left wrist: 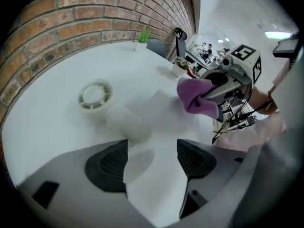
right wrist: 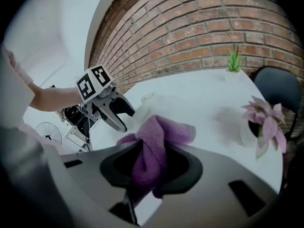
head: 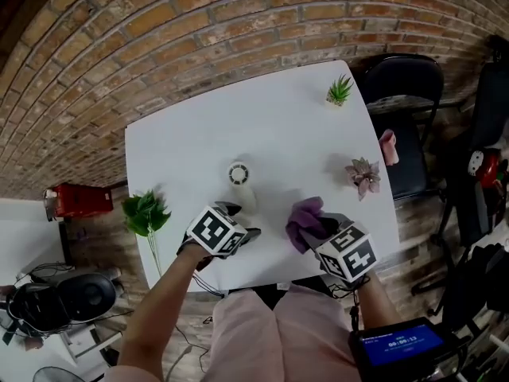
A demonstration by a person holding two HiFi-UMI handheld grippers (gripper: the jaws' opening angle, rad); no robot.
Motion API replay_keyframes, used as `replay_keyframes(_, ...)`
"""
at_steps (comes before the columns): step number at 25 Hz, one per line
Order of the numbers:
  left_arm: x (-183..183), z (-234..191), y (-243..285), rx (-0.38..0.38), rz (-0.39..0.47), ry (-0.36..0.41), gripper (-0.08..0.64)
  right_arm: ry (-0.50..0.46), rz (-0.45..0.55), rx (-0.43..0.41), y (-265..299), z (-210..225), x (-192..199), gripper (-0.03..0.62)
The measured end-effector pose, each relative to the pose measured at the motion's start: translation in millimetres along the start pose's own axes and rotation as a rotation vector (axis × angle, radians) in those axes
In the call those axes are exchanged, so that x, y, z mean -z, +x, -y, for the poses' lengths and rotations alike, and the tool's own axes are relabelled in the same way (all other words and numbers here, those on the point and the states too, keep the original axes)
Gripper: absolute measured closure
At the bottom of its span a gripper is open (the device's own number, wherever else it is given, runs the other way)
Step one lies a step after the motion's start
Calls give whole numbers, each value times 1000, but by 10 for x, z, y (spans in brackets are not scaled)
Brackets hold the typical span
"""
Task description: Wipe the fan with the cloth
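Observation:
A small white fan lies on the white table, its round grille facing up. My left gripper hovers just short of the fan's body, and it is open, with only bare tabletop between the dark pads. My right gripper is shut on a bunched purple cloth, held above the table to the right of the fan. In the right gripper view the cloth bulges out of the jaws, and the left gripper shows beyond it, next to the fan.
A leafy green sprig lies at the table's left edge. A pink succulent in a pot stands at the right, and a small green plant at the far right corner. A black chair and a brick wall border the table.

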State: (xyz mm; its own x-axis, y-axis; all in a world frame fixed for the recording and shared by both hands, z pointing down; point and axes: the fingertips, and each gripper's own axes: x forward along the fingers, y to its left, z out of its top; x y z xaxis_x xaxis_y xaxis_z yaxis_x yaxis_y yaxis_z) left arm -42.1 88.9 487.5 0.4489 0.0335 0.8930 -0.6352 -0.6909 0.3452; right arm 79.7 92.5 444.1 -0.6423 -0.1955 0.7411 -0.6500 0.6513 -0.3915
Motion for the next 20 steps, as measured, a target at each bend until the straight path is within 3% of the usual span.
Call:
replay_keyframes(3,-362,143,129,-11,102,14,229,19,-4,13,-90,49,138,477)
replay_keyframes(7,-862,80,160,-93,225,44,229,34,-3,39,-178,109,212,477)
replay_keyframes(11,-1176,83,144,-82,283,57,229,40,8,62,-224,139,174,476)
replay_keyframes(13,-1248,86,12,-109,295,115,227,39,16,67,-227,144,120,476)
replay_keyframes(16,-1305,-28,-337,-227,301,258,227,35,22,74,-207,169,41,476)
replay_keyframes(18,-1258,-214,-525,-309,258,355,206,31,20,73,-164,178,-12,476)
replay_keyframes(20,-1124,-417,-580,-335,162,431,181,26,16,68,-92,161,-74,476)
